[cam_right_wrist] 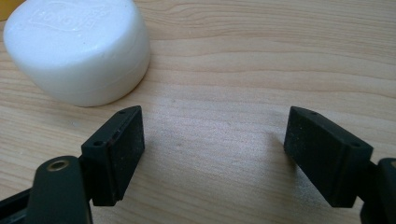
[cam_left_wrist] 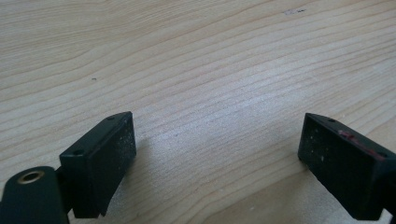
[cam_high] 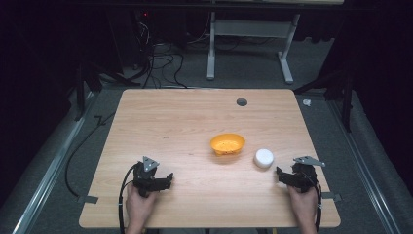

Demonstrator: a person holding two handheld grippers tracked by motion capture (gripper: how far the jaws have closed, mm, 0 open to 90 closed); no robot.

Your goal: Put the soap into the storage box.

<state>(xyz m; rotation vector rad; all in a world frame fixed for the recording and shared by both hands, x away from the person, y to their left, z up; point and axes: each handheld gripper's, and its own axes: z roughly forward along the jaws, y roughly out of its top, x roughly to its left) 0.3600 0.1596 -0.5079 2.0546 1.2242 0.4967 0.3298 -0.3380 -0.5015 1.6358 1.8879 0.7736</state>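
Note:
An orange bowl point(cam_high: 227, 144) sits right of the table's centre. Just right of it lies a round white container point(cam_high: 263, 158), which also appears in the right gripper view as a white container point(cam_right_wrist: 77, 49) at upper left, just beyond the left jaw. My right gripper point(cam_right_wrist: 212, 156) stands open over bare wood, close to that container, and in the high view the right gripper point(cam_high: 282, 173) rests near the table's front right. My left gripper point(cam_left_wrist: 217, 161) is open with only wood between its jaws; from above the left gripper point(cam_high: 168, 178) sits at front left.
The wooden table point(cam_high: 170, 117) has a small dark round hole point(cam_high: 241, 102) near its far edge. Cables point(cam_high: 160, 63) lie on the floor behind, beside a white desk frame point(cam_high: 248, 44). Metal rails run along both sides of the table.

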